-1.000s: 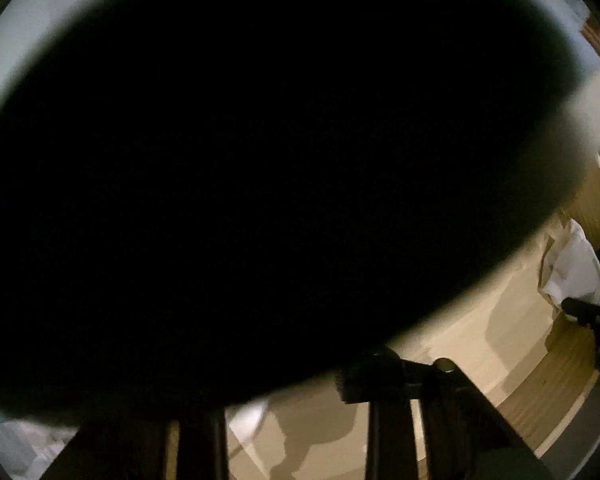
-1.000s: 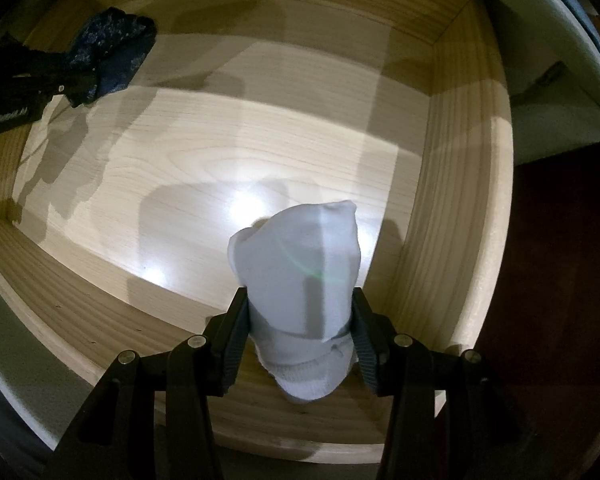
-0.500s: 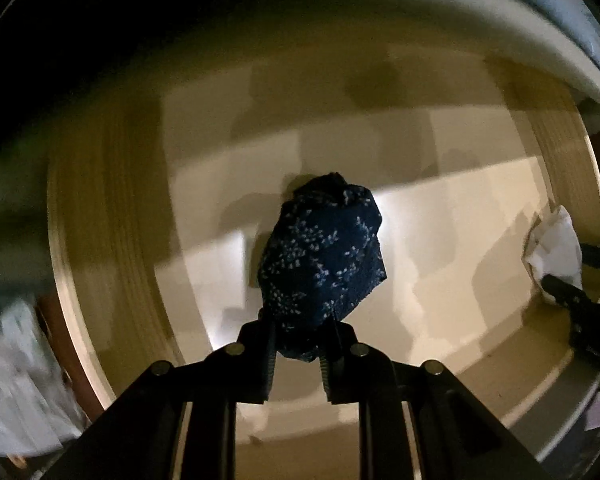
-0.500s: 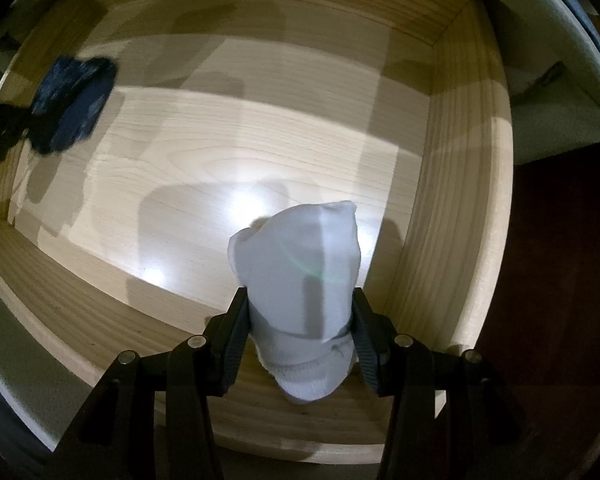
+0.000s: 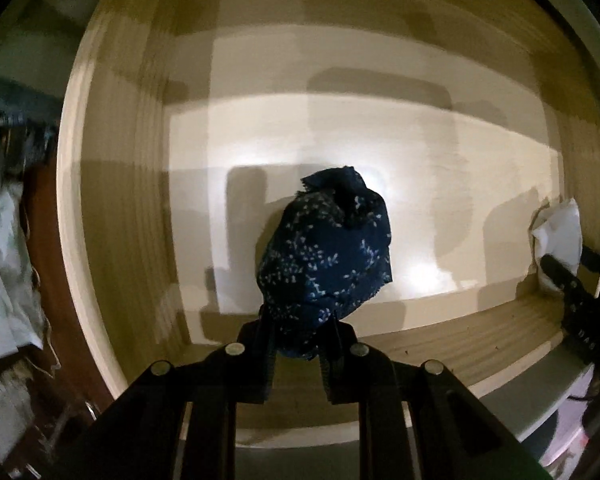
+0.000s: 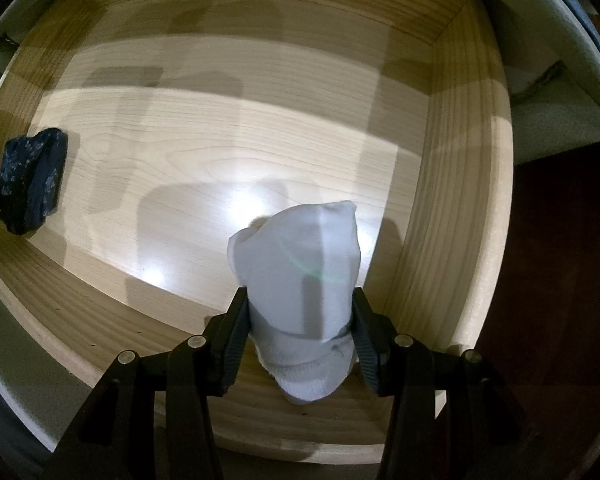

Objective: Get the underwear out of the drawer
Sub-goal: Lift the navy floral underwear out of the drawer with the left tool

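Two bundles over the drawer

One underwear bundle hangs in the left tongs near the drawer's left wall; the other bundle sits in the right tongs by the right front corner.

Lighting: dim, warm; 2 glare spots on pale wooden drawer floor; layered shadows; left-wrist blur; fisheye vignetting.

The drawer is pale wood with fine grain and a smooth, slightly glossy bottom. The navy underwear is soft printed cloth; the white underwear is matt knit.
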Tool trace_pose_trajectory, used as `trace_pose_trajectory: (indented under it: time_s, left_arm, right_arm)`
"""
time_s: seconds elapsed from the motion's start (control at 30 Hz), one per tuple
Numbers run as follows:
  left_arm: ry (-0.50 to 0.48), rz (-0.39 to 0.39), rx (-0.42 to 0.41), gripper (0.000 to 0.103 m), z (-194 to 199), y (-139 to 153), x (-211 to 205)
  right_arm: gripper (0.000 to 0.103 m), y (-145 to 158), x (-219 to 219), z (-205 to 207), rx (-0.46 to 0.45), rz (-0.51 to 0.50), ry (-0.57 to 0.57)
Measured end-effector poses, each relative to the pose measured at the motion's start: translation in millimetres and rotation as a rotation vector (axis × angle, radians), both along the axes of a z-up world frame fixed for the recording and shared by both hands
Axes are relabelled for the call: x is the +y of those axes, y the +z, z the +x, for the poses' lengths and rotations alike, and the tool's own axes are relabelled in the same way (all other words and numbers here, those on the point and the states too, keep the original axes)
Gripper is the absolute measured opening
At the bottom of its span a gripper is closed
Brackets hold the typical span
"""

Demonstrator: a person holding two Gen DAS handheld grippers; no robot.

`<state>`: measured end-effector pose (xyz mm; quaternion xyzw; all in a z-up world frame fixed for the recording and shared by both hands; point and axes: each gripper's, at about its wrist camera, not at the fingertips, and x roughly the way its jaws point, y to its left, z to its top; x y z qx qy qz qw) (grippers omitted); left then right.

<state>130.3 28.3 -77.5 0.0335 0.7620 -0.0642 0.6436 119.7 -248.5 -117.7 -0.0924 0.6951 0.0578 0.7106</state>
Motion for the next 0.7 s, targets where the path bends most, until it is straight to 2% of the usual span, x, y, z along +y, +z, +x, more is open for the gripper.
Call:
trace_pose_trajectory:
  time_s: [0.13, 0.3, 0.37, 0.43, 0.53, 0.67, 0.7]
  left_arm:
    - [0.071, 0.003, 0.035, 0.018, -5.6, -3.1, 12.1]
    - [0.113, -0.007, 0.048, 0.018, -6.9, -0.5, 26.2]
    - [0.128, -0.019, 0.051, 0.021, -32.9, -7.1, 41.4]
    - [0.124, -0.027, 0.049, 0.023, -32.4, -6.2, 49.4]
    - [0.108, -0.038, 0.019, 0.041, -34.5, 0.7, 51.9]
    - [0.083, -0.081, -0.059, 0.059, -32.5, 19.6, 38.9]
    - [0.083, -0.095, -0.073, 0.06, -32.5, 24.9, 39.6]
  right_arm:
    - [0.046, 0.3, -0.1, -0.2, 0.0, 0.0, 0.0]
    - [0.046, 0.4, -0.2, 0.0, 0.001, -0.001, 0.001]
    - [0.046, 0.2, -0.1, 0.0, 0.001, -0.001, 0.001]
    - [0.046, 0.4, -0.3, 0.0, 0.001, -0.001, 0.002]
    - [0.046, 0.4, -0.4, -0.2, 0.001, -0.001, 0.003]
    - [0.046, 0.3, -0.4, -0.8, 0.0, -0.001, 0.001]
    - [0.046, 0.7, -0.6, -0.9, 0.001, -0.001, 0.0]
